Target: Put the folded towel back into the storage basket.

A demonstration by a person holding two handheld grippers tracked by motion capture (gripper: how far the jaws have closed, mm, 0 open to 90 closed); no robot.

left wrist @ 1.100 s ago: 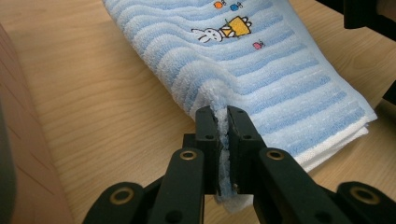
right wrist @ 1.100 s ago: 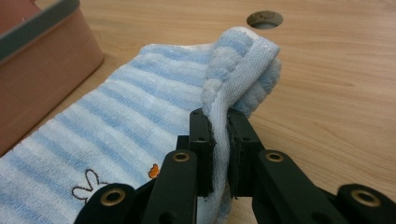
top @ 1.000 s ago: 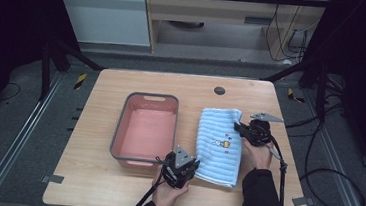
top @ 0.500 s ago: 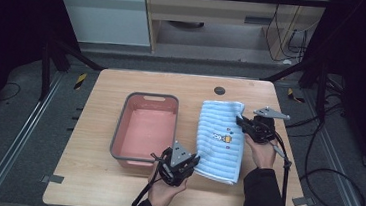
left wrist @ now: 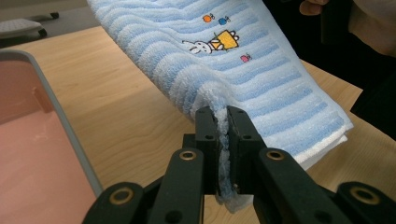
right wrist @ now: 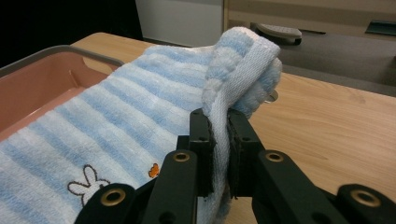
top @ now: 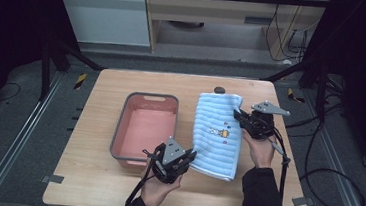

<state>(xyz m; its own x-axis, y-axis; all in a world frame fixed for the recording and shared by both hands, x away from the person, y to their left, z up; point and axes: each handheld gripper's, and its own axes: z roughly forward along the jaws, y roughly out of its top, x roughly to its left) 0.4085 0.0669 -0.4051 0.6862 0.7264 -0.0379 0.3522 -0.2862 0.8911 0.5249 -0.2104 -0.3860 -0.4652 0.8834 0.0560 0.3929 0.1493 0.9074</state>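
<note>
A blue-and-white striped towel with a small rabbit picture is folded and lifted off the wooden table. My left gripper is shut on its near left edge; the left gripper view shows the towel pinched between the jaws of that gripper. At the far right corner my right gripper is shut on the cloth. The right gripper view has the towel bunched over the jaws of my right gripper. A pink tub with a grey rim stands left of the towel.
A small dark round object lies on the table beyond the towel's far end. Cables trail off the table's right side. The tub's rim is close to my left gripper.
Both grippers have risen with the towel held between them, so the towel now hangs clear of the table. The tub has not moved.
</note>
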